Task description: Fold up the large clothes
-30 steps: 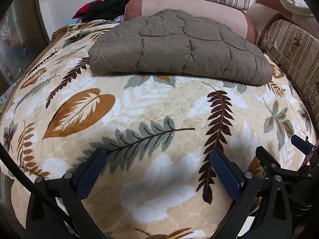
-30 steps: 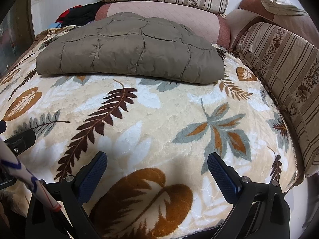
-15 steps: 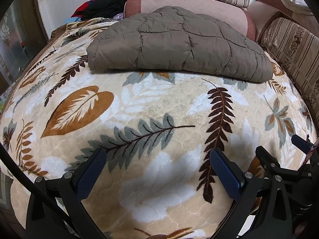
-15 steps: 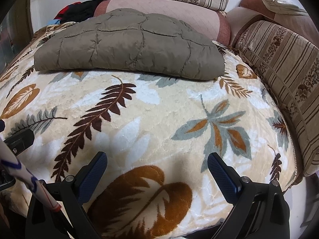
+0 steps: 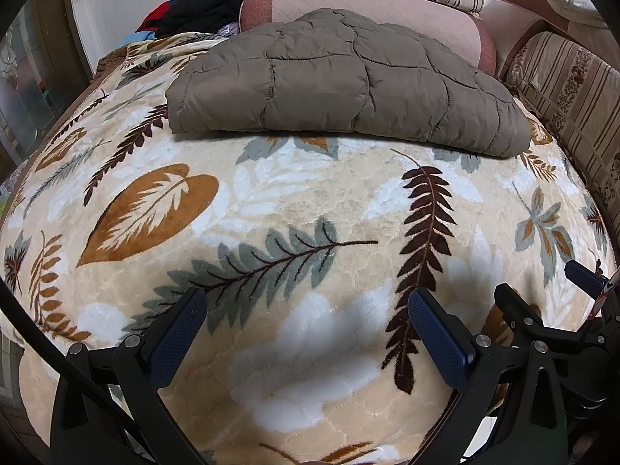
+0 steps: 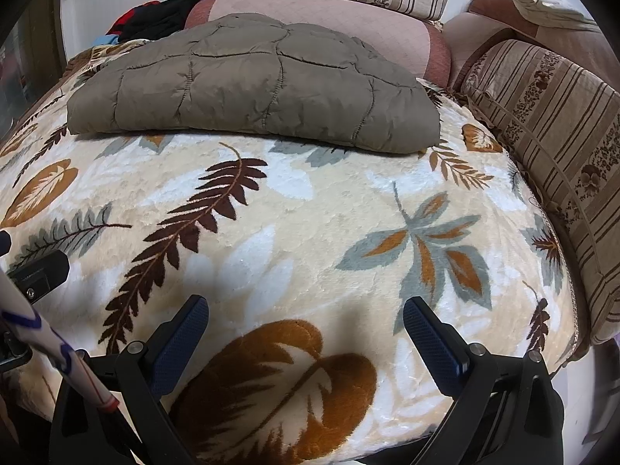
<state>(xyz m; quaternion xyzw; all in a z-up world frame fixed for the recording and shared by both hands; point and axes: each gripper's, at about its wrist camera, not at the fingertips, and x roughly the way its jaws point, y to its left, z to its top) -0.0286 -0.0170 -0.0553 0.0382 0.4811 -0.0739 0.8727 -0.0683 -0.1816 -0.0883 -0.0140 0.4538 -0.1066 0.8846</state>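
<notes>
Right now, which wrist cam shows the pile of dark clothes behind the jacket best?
Left wrist: the clothes pile shows red, black and blue pieces clear of the jacket. Right wrist shows the same pile, smaller and nearer the frame edge, partly cut off by the jacket and cushion.

Folded jacket (image 5: 341, 85) on blanket (image 5: 310, 201), before cushions (image 5: 368, 4)

Quilted matt jacket (image 5: 341, 85), plush fleece blanket (image 5: 310, 201), textured rubber gripper pads (image 5: 438, 343)

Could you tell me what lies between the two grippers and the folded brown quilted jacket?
Only bare leaf-print blanket, in both wrist views, separates the jacket from either open gripper.
</notes>
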